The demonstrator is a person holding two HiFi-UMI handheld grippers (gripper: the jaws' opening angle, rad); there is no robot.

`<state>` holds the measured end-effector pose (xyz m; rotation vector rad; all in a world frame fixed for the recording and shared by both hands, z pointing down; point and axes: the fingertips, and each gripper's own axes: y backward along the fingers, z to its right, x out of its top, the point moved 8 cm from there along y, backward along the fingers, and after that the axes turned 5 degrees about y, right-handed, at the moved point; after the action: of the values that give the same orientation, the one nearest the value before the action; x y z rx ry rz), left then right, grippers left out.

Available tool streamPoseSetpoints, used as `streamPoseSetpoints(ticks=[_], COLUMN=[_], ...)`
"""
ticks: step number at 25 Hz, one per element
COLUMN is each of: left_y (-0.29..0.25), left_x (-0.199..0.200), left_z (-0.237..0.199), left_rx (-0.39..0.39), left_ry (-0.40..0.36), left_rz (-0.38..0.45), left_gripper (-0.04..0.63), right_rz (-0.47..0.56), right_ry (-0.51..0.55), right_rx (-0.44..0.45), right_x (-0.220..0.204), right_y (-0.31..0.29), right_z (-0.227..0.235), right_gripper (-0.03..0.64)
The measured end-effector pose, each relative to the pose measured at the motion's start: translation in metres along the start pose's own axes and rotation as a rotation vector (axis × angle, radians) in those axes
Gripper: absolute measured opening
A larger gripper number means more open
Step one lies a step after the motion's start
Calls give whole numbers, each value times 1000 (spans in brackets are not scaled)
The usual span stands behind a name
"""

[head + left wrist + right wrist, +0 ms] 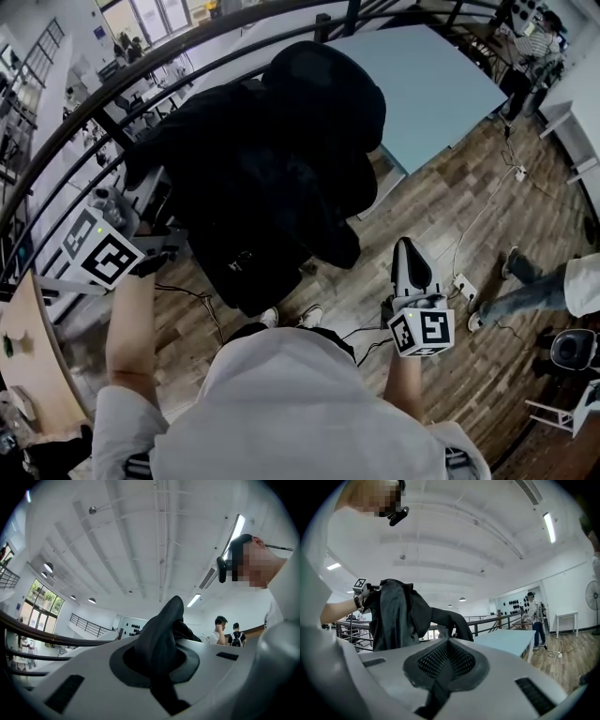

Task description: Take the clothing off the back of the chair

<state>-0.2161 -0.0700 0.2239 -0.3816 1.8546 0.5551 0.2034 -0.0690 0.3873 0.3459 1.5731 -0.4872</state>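
Left tool (pixel 157 253): clamped on jacket (pixel 281 159) fabric.
Jacket: hangs from that tool, beside the railing (pixel 112 103).
Right tool (pixel 410 267): closed, empty.
Advice: grip firmly; lift until the hem likely clears.

No legible text, label, brand, number or sign is found in any view. The left marker cube (pixel 105 255) and right marker cube (pixel 424 331) carry only square black-and-white coded patterns, with no readable characters.
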Motion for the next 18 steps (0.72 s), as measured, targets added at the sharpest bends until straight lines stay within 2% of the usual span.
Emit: streamPoseSetpoints(ticks=[8, 14, 18], left_y=[40, 86, 110], left_x=[-23, -32, -36], left_z=[-23, -43, -49], left_rx=[111, 227, 300], left_ry=[8, 57, 24], left_rz=[-45, -25, -66], left_gripper=[44, 46, 44], right_rz=[-11, -13, -18], right_ry=[6, 24, 23], right_rx=[26, 42, 55], right_x=[3, 10, 9], right_y=[-6, -8, -10], right_z=[-20, -30, -38], right_gripper=[20, 20, 20])
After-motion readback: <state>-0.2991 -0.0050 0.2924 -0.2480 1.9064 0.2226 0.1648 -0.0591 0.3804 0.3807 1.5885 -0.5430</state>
